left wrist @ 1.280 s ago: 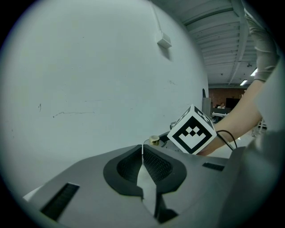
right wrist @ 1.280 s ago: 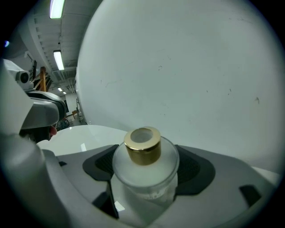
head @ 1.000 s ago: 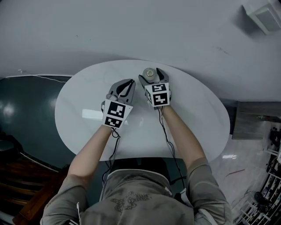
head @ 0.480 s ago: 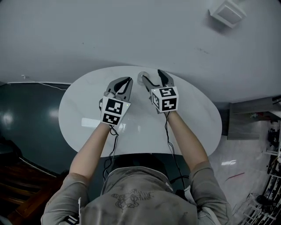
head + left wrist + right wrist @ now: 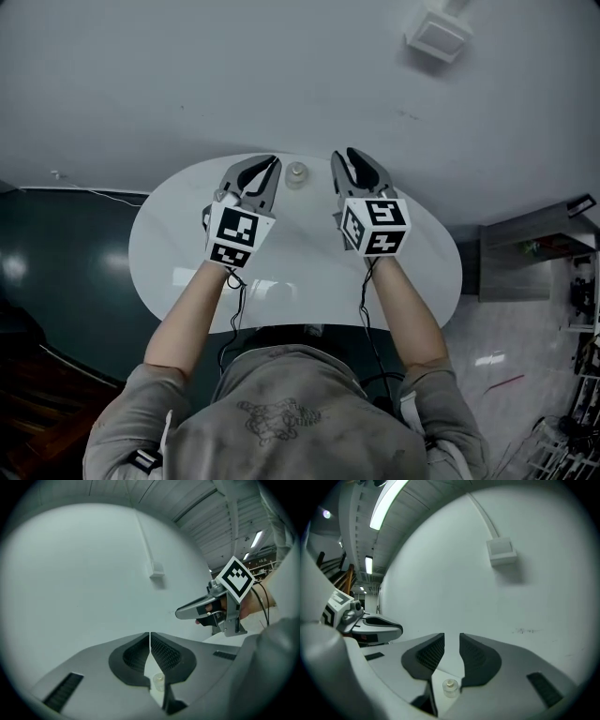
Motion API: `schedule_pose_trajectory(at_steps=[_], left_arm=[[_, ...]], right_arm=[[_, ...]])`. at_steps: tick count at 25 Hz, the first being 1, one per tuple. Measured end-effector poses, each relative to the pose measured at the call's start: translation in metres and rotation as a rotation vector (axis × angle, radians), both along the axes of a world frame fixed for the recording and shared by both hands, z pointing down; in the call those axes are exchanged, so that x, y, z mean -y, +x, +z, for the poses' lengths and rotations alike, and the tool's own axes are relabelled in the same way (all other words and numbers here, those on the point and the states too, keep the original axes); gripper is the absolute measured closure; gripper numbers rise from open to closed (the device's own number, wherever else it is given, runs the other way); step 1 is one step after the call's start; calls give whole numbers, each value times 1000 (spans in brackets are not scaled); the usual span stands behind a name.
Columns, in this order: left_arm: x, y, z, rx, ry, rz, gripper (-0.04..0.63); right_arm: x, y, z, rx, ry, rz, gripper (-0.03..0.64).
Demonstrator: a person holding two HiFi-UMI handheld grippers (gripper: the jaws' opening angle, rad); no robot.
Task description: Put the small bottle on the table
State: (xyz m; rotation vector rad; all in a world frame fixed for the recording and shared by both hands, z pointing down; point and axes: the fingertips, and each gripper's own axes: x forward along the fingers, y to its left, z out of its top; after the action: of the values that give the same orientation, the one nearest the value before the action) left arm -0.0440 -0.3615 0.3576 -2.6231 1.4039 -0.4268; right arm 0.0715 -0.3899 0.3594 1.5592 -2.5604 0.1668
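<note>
Placing looks done: small bottle (image 5: 297, 172) stands free on table (image 5: 187, 244) between shut, empty left gripper (image 5: 269, 164) and right gripper (image 5: 349, 157), jaws closing on nothing; next, pull clear without nudging it.

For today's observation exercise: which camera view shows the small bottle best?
The right gripper view: the small bottle shows whole, cap visible. Head view: tiny, from above, on the table. Left gripper view: partly hidden.

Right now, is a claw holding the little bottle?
Nothing is held. The small bottle stands free on the table; left claw shut, empty; right claw closing on nothing.
</note>
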Motion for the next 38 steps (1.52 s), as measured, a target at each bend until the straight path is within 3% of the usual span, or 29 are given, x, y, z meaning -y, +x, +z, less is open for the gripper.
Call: schedule_pose_trajectory(at_steps=[7,11,18,21,25,30,38], left_arm=[[-35,14,-51,-26,77,35,572],[-57,21,-65,-29,90,60,572],[-93,25,-86,-84,133,53,572],[-109,30,-90,-114,119,55,572],[-124,40,-88,-91,114,70,572],[-138,52,-72,-128,37,103,572],[-153,67,-40,-97,-21,129,572]], right_arm=[[-50,17,-68,54,98,-20,552],[-88,21,-97,37,169,-45,560],[-139,24,-115,21,227,-98,575],[-156,26,-116,1,220,-112,577],[-175,32,-114,9,191,-132,578],[-187,40,-97,-18,159,-139,578],[-195,46,-60,-76,134,-125,581]])
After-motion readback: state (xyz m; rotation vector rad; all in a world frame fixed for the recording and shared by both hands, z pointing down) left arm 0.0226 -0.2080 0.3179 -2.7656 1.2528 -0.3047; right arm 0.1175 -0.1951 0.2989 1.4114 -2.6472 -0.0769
